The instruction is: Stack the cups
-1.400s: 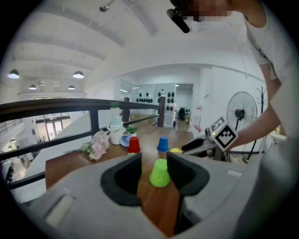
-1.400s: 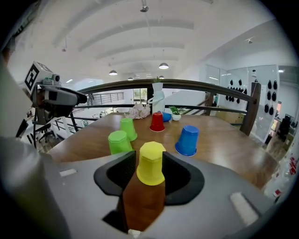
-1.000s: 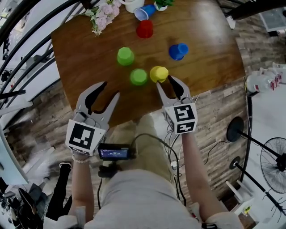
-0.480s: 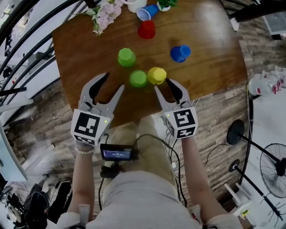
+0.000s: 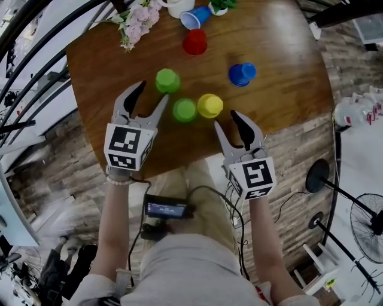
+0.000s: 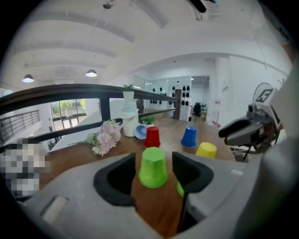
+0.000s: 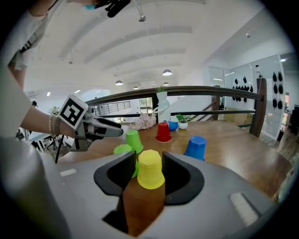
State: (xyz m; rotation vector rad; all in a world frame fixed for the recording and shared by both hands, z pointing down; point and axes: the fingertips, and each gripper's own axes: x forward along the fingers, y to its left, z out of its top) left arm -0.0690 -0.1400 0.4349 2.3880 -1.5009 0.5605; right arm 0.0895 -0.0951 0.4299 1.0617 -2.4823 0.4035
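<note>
Wooden table (image 5: 281,72) carried upturned cups. Left tongs (image 5: 151,92), released with jaws just opening and nothing gripped, pointed at the far green cup (image 5: 167,80) just ahead. Right tongs (image 5: 225,119) hung released behind the yellow cup (image 5: 210,105), right of that green cup.

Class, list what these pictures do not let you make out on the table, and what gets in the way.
- Left gripper view: the nearer green cup is nearly all hidden behind a pad of the left gripper, whose jaws have just been opening.
- Head view: the white vessel and potted plant are cut off by the top edge.
- Right gripper view: the lying blue cup is partly behind the red cup.
</note>
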